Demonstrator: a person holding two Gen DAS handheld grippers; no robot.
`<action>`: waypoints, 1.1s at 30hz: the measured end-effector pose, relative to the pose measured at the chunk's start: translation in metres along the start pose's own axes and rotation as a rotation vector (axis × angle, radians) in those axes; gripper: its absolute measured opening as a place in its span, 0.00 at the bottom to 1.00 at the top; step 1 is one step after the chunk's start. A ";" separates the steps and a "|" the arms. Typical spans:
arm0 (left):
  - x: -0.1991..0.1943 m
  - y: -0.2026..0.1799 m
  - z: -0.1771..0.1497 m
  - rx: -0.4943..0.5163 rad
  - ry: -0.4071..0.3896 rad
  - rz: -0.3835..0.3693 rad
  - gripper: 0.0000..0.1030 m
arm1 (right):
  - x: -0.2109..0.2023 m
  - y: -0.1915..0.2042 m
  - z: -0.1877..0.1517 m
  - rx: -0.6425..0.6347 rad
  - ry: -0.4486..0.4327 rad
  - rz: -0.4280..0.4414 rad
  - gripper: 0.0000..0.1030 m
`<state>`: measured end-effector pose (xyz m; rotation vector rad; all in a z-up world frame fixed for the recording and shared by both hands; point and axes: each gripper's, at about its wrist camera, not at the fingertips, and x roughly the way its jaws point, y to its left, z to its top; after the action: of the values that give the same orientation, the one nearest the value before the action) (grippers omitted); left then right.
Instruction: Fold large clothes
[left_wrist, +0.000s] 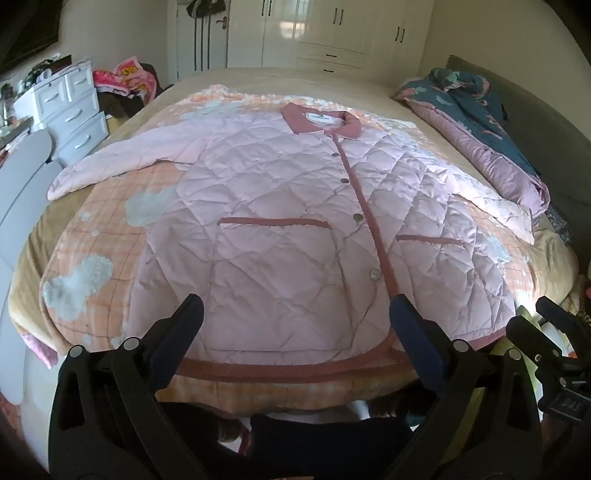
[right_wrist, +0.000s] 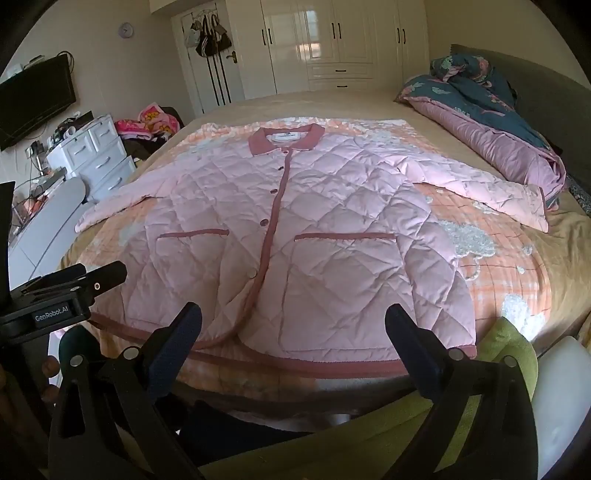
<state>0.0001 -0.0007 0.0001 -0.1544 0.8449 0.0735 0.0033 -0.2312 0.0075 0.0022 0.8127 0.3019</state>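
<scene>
A pink quilted jacket (left_wrist: 280, 221) lies spread flat, front up, on an orange checked blanket (left_wrist: 92, 236) that covers the middle of the bed (left_wrist: 258, 79). Its darker pink collar (left_wrist: 321, 122) is at the far end, the hem at the near edge, and both sleeves reach out to the left and right. The front is buttoned and the two pocket trims show across the lower half. Both pairs of tongs hover above the near hem, angled down, released and grasping nothing: the left tongs (left_wrist: 295, 325) over the left half, the right tongs (right_wrist: 293, 328) over the right half. A bundled dark floral quilt (right_wrist: 480, 99) sits at the far right of the bed, and white drawers (right_wrist: 92, 155) stand to the left
</scene>
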 end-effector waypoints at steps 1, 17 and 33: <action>0.000 0.000 0.000 -0.002 0.001 -0.002 0.91 | 0.000 0.000 0.000 0.000 0.001 0.000 0.96; 0.002 -0.001 0.001 -0.002 0.000 -0.001 0.91 | 0.001 -0.002 -0.001 -0.001 0.006 -0.002 0.96; 0.000 -0.006 0.001 0.005 -0.005 0.000 0.91 | 0.001 -0.001 -0.001 -0.005 0.007 -0.006 0.96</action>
<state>0.0015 -0.0061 0.0018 -0.1494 0.8402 0.0713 0.0033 -0.2319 0.0062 -0.0056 0.8185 0.2987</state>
